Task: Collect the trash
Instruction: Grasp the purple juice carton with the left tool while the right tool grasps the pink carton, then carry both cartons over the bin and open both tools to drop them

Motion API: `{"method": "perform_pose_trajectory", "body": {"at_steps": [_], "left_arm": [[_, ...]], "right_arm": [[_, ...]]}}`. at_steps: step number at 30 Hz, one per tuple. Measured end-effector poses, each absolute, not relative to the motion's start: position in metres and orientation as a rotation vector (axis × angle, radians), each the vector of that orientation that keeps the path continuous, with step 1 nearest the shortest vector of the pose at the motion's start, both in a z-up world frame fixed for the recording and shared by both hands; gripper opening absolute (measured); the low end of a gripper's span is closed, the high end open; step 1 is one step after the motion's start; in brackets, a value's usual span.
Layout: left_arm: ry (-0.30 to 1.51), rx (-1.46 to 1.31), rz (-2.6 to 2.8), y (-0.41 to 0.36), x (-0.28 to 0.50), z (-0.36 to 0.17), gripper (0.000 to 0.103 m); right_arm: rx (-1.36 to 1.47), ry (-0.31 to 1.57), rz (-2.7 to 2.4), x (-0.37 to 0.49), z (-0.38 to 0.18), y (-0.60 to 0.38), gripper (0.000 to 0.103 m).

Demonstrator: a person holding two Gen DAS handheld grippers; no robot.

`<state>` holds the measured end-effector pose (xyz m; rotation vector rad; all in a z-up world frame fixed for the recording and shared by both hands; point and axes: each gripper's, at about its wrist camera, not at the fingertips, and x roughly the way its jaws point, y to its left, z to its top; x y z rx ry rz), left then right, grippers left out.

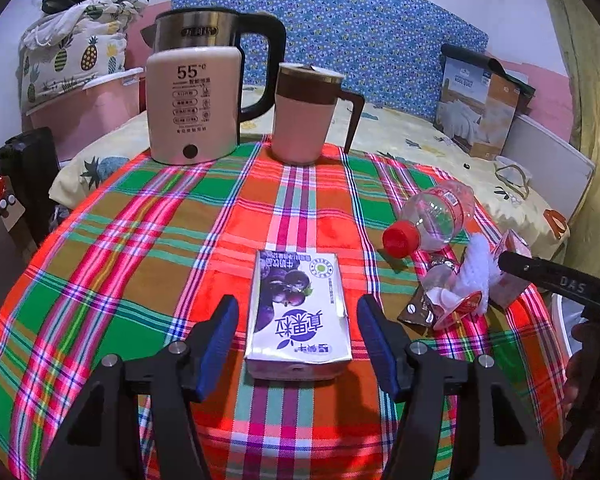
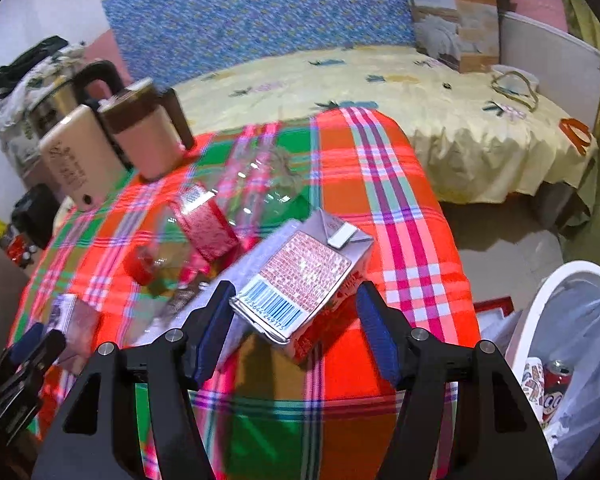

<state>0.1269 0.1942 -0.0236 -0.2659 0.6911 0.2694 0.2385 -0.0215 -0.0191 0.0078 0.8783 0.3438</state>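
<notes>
A purple-printed drink carton (image 1: 298,312) lies flat on the plaid tablecloth (image 1: 140,240), between the wide-apart fingers of my left gripper (image 1: 298,300); the pads stand clear of its sides. A red and silver carton with a barcode (image 2: 304,280) lies tilted near the table's right edge, between the fingers of my open right gripper (image 2: 295,286), with no pad pressing on it. A clear bottle with a red cap (image 1: 432,216) lies on its side. Beside it sits a heap of wrappers and white tissue (image 1: 460,292).
A pink kettle (image 1: 196,96) and a lidded mug (image 1: 304,116) stand at the table's far edge. A white bin with a liner (image 2: 540,300), holding a can (image 2: 556,376), stands on the floor right of the table. A bed lies behind.
</notes>
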Motion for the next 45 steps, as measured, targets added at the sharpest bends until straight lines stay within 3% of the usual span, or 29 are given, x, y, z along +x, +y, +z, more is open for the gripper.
{"method": "perform_pose_trajectory", "body": {"at_steps": [4, 5, 6, 8, 45], "left_arm": [[0.705, -0.295, 0.262, 0.197, 0.129, -0.027, 0.063], [0.706, -0.3, 0.258, 0.197, 0.13, -0.027, 0.063], [0.708, -0.302, 0.254, 0.197, 0.13, -0.027, 0.062], [0.711, -0.306, 0.247, 0.197, 0.13, -0.028, 0.056], [0.644, -0.185, 0.01, 0.05, 0.091, 0.032, 0.056]], "right_arm": [[0.028, 0.876, 0.34, 0.236, -0.019, -0.034, 0.063], [0.035, 0.866, 0.342, 0.234, -0.017, -0.037, 0.058], [0.035, 0.859, 0.345, 0.232, -0.016, -0.039, 0.044], [0.034, 0.856, 0.349, 0.232, -0.015, -0.039, 0.036], [0.001, 0.685, 0.326, 0.142, 0.033, -0.135, 0.036]]}}
